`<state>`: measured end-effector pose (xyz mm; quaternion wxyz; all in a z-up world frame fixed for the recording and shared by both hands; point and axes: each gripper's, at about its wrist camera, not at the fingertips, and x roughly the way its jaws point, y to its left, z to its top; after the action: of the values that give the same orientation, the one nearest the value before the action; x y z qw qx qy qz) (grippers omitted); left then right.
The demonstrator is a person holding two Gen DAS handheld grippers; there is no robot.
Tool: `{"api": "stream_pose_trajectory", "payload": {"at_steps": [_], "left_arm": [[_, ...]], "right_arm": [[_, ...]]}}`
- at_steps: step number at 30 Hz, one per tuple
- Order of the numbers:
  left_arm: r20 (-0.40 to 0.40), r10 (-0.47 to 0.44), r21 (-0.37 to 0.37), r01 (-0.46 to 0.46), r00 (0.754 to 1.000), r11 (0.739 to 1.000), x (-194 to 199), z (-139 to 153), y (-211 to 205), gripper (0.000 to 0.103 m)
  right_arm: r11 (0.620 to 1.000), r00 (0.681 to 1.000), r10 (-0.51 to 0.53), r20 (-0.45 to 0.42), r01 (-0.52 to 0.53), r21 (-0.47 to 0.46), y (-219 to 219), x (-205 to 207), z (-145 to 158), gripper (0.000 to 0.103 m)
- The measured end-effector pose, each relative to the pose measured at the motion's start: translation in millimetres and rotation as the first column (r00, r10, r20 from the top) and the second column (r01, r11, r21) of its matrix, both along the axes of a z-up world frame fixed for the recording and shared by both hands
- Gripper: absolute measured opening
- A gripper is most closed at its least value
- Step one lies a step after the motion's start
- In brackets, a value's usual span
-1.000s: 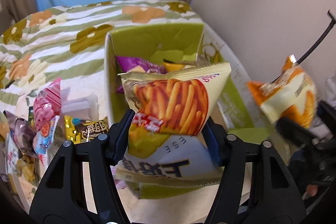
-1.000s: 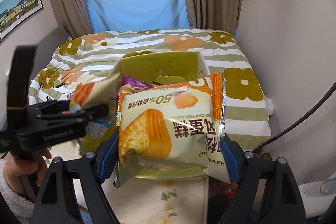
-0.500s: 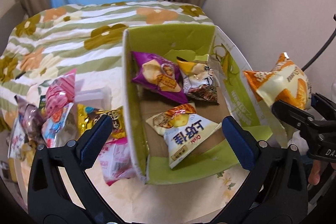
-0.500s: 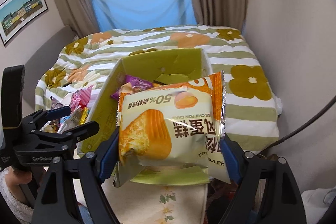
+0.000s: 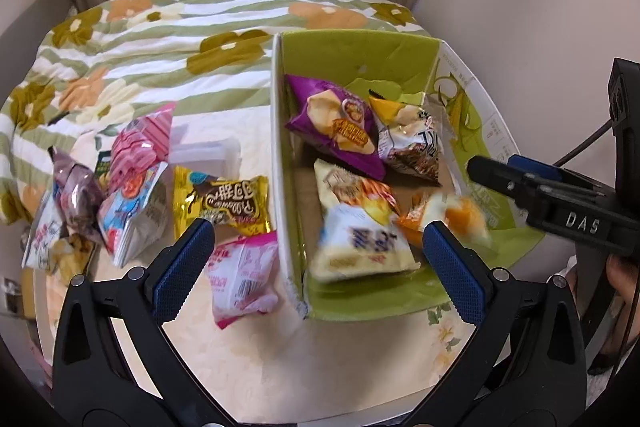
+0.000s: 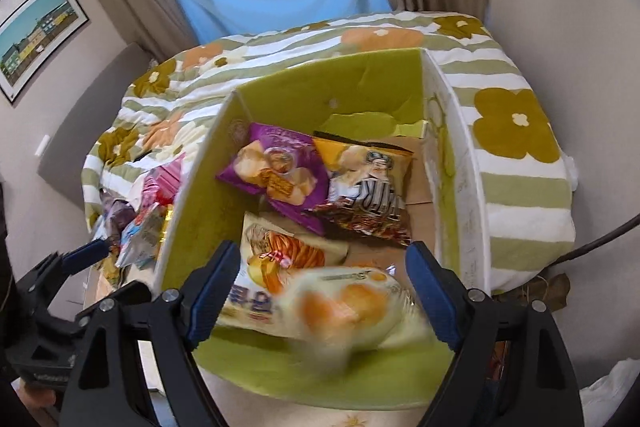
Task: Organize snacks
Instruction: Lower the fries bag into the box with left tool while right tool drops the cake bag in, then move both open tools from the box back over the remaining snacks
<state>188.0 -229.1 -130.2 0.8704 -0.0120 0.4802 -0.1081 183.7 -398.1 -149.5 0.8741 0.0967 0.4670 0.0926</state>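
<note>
Between my two sets of jaws sits the green cardboard box (image 5: 360, 55), open-topped on the table (image 5: 320, 359), with a flowered bedspread (image 5: 160, 27) behind it toward 12 o'clock. My left gripper (image 5: 316, 255) stands wide open with nothing between its blue pads (image 5: 180, 267); its view looks down across the box's left wall. My right gripper (image 6: 320, 291) is spread apart as well, gripping nothing. Just past its fingers, at 6 o'clock in the right wrist view, the orange-and-cream cake packet (image 6: 348, 307) shows only as a blur inside the near end of the box; whether it has settled on the bottom I cannot tell. In the left wrist view that same blurred packet (image 5: 452, 215) lies at about 3 o'clock of the fries bag (image 5: 360, 223), touching or overlapping it.

Farther in, toward 12 o'clock, a purple chip bag (image 5: 336, 123) lies tilted against the left side, and an orange-topped bag with a striped figure (image 5: 408, 143) lies just beside it at its 3 o'clock, the two overlapping.

Outside the box, at 9 o'clock of it in the left wrist view, loose snacks lie on the table: a yellow chocolate-pie packet (image 5: 224, 203), a pink packet (image 5: 244, 279) near the box corner, a pink-striped bag (image 5: 140, 143), and a purple wrapper (image 5: 78, 195) in a heap.
</note>
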Motion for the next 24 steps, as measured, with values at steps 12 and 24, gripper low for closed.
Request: {"api": "stream_pose_trajectory", "payload": {"at_steps": [12,24], "left_arm": [[0.001,0.025,-0.015,-0.025,1.0,1.0,-12,-1,1,0.103],[0.11,0.121,-0.005,-0.122,0.986,0.993,-48,44,51,0.103]], "right_arm": [[1.0,1.0,0.001,0.007,0.0,-0.006,-11,-16,0,0.102],[0.995,0.989,0.091,0.118,-0.087,-0.04,24,-36,50,0.102]]}}
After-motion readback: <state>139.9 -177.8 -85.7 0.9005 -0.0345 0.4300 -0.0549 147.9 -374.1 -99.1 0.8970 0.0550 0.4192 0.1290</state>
